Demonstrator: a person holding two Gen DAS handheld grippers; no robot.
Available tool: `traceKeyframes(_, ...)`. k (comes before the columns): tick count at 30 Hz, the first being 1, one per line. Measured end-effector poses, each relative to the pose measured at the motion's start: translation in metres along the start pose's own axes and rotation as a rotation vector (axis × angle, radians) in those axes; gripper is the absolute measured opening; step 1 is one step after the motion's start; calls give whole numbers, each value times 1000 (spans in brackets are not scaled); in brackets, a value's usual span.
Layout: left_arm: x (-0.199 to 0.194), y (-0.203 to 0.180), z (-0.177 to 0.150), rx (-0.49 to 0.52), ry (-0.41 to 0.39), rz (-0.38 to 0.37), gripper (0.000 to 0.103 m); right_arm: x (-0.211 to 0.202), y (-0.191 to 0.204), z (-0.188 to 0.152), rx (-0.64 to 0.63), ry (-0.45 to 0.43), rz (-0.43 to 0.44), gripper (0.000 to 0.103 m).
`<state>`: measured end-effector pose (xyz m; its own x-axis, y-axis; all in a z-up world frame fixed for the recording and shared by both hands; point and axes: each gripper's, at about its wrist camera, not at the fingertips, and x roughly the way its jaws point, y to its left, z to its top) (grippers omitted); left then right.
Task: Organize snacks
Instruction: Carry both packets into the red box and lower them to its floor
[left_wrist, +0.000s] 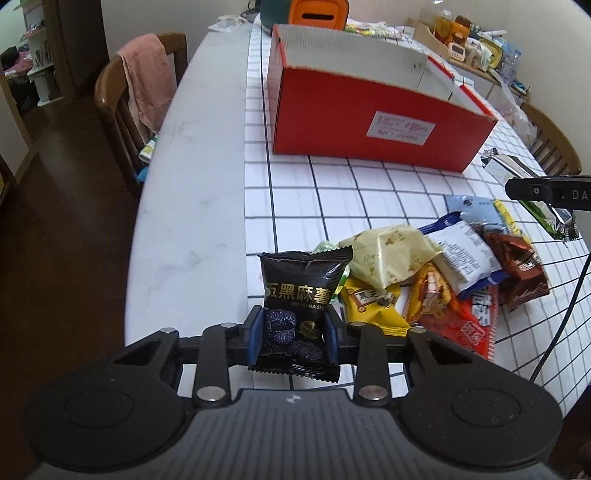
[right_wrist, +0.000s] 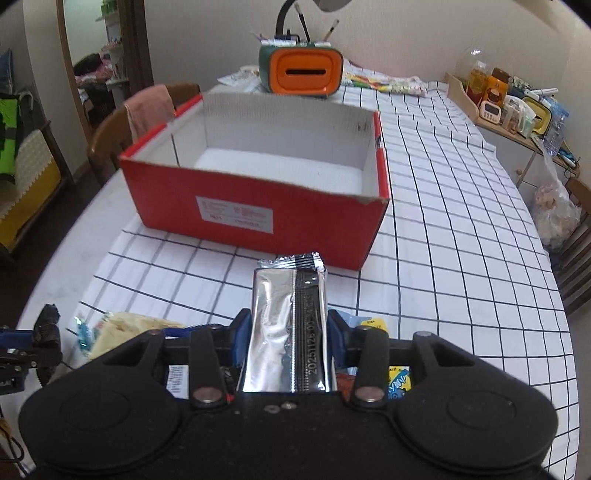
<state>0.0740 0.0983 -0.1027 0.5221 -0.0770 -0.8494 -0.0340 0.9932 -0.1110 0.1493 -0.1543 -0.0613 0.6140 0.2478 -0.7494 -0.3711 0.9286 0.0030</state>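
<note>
My left gripper (left_wrist: 293, 332) is shut on a black snack packet (left_wrist: 301, 295) with gold lettering, held upright above the table. A pile of snack packets (left_wrist: 436, 280) lies to its right on the checked cloth. My right gripper (right_wrist: 288, 332) is shut on a silver foil packet (right_wrist: 290, 325), lifted over the pile; the same silver foil packet (left_wrist: 517, 173) shows at the right edge of the left wrist view. An open red box (right_wrist: 255, 206) with a white inside stands ahead of both grippers; nothing lies in the part of it that I can see.
An orange-fronted container (right_wrist: 304, 70) stands behind the box. A wooden tray of jars (right_wrist: 491, 92) sits at the far right. A chair with a pink cloth (left_wrist: 144, 85) stands at the table's left side. The table edge (left_wrist: 147, 229) curves close on the left.
</note>
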Motion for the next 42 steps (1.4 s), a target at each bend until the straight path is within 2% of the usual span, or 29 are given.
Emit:
traceKeyframes(5,-20,-9,13,15,-32,15,32,-21,-3,11,-4,-44,24,42)
traceKeyframes(10,-34,-23,38,34,-74,13,32,-32,-9,29,-17,-83,42,42)
traceKeyframes(23,-22,-74,146,65,-119,92,32,-5,-55,97,-54,-129,87,42)
traceKeyframes(34,31,-91,230,18,-55,183,32,52,-79,153,-115,-119,111,42)
traceKeyframes(42,79,-83,267,-21,34,244,33,107,-78,177,-145,-59,140,42)
